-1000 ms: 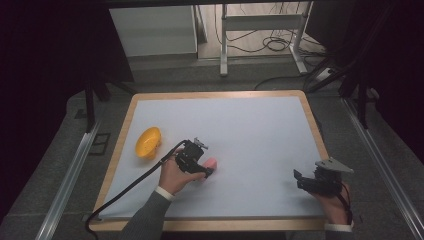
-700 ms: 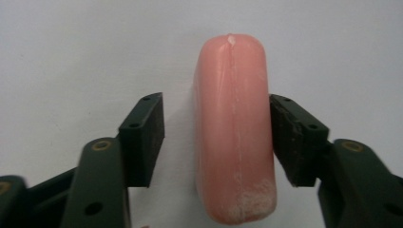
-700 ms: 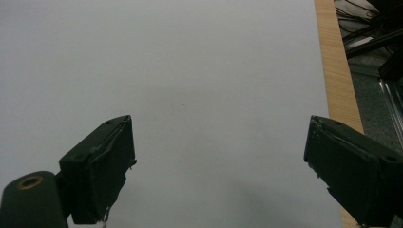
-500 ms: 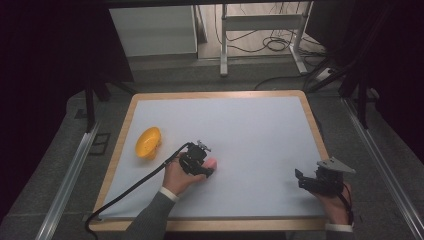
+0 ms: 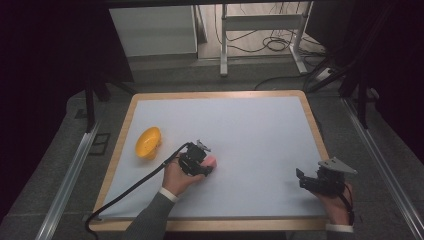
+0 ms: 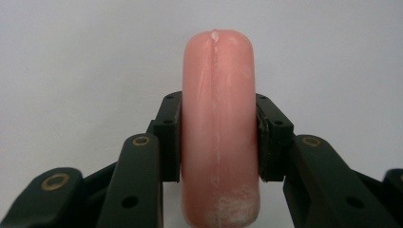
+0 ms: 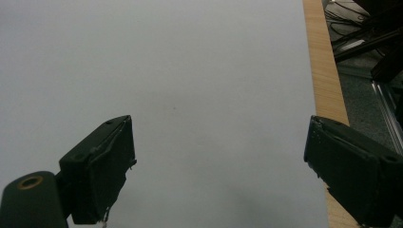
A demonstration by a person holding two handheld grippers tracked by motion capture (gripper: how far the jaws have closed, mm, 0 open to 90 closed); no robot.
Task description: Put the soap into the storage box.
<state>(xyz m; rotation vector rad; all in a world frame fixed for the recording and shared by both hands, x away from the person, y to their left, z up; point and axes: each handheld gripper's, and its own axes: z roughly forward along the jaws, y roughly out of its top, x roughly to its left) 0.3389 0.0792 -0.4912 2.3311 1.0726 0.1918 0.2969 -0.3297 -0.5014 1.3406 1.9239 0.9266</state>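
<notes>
At the left of the white table (image 5: 260, 130) sits a yellow bowl (image 5: 148, 142), apart from everything else. Just right of it, near the table's middle, the left gripper (image 5: 205, 169) pinches a pink sausage (image 6: 219, 128) across its mid-length, both pads pressed to its sides. It looks light, smooth and soft, likely slippery, so a gentle mid-body hold suits it. At the far right, the right gripper (image 7: 218, 171) hangs spread wide, holding nothing
</notes>
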